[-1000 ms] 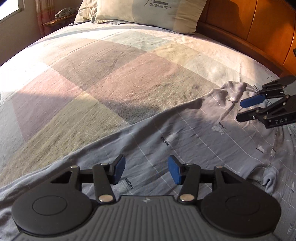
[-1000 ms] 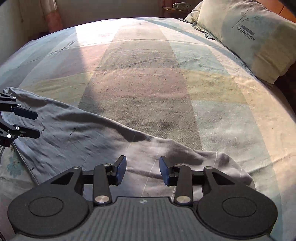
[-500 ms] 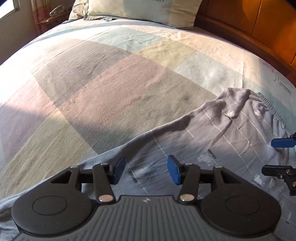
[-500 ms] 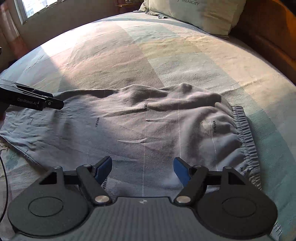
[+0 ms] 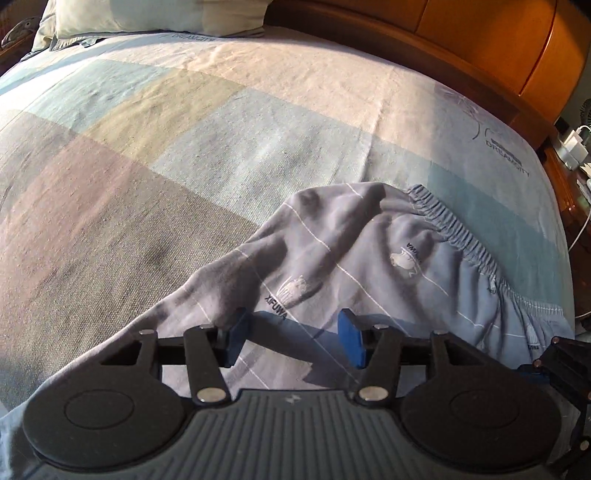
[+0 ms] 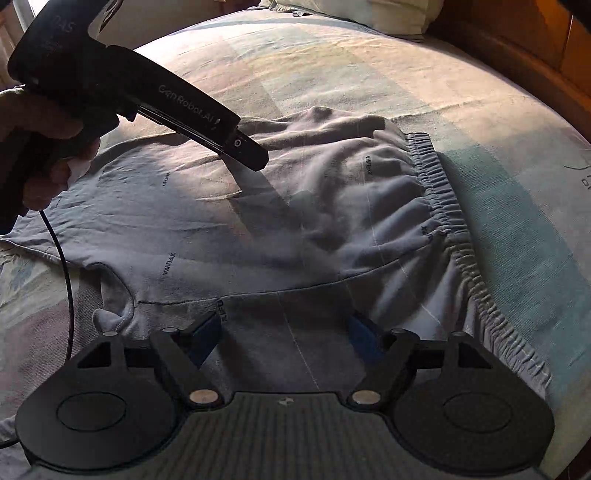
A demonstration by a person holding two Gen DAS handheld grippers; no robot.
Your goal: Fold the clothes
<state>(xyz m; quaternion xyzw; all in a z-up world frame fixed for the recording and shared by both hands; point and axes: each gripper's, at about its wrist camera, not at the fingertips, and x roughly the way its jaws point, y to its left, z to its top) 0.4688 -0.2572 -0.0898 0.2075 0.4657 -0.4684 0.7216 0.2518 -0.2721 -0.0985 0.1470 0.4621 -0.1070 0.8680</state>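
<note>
Two grippers: both over one pair of grey trousers on the bed.
Trousers (image 6: 258,221): grey-blue, thin white lines, "XIFUWA" print; spread flat and creased on the bed, filling the middle of the right wrist view.
Waistband (image 6: 447,214): gathered elastic, running from 1 o'clock down to 4 o'clock in the right wrist view.
Left gripper (image 5: 291,339): jaws apart, nothing between the blue pads; cloth lies under them, and a fold touches the left pad (image 5: 236,332).
Right gripper (image 6: 286,338): jaws wide apart, holding nothing, low over the trouser seat.
Hand (image 6: 40,147): at 9 o'clock in the right wrist view, wrapped round the left gripper's handle, a black cable hanging below.
Bed (image 5: 147,147): checked pastel sheet, partly sunlit.
Pillow (image 5: 147,16): at 11 o'clock in the left wrist view.
Headboard (image 5: 480,48): orange wood, at 1 o'clock.
</note>
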